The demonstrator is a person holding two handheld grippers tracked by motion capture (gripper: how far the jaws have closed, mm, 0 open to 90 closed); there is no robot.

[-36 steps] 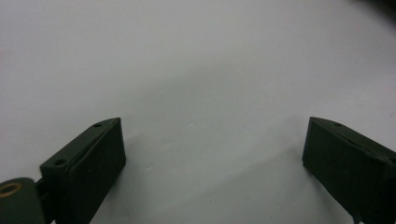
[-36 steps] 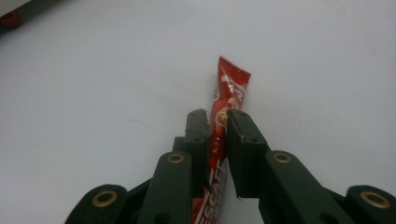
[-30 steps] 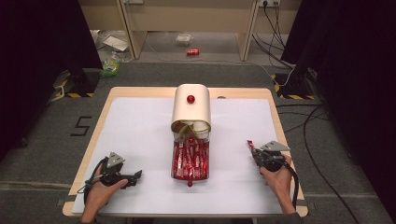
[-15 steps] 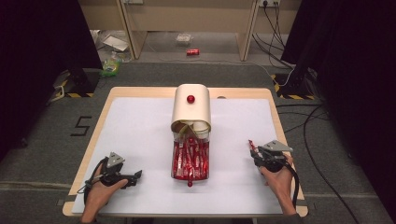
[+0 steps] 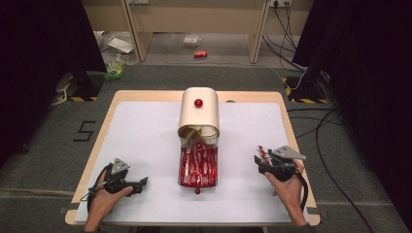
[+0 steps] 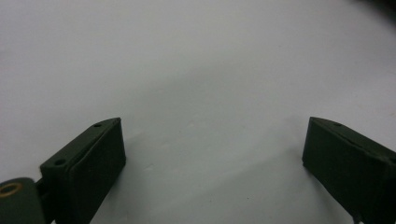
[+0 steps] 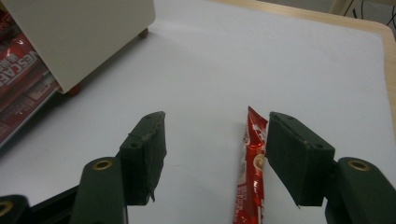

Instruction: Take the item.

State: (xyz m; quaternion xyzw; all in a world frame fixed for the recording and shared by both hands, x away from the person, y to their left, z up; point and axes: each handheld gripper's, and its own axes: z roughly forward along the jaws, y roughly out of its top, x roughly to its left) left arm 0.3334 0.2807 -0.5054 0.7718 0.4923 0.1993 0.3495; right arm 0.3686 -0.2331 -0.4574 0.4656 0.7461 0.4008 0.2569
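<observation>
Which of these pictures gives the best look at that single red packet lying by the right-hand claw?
The right gripper view: the red packet lies large on the white table, between the open claw's jaws, beside one of them. The high view shows it as a thin red sliver. The left gripper view looks at bare table.

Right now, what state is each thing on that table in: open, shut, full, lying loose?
Cream box: upright, front flap lifted open.
Clear tray: pulled out in front of the box, full of red packets.
Loose red packet: lying flat on the table, between the right tool's jaws, next to one jaw.
Left tool: open, nothing between its jaws.
Right tool: open, not gripping the packet.
</observation>
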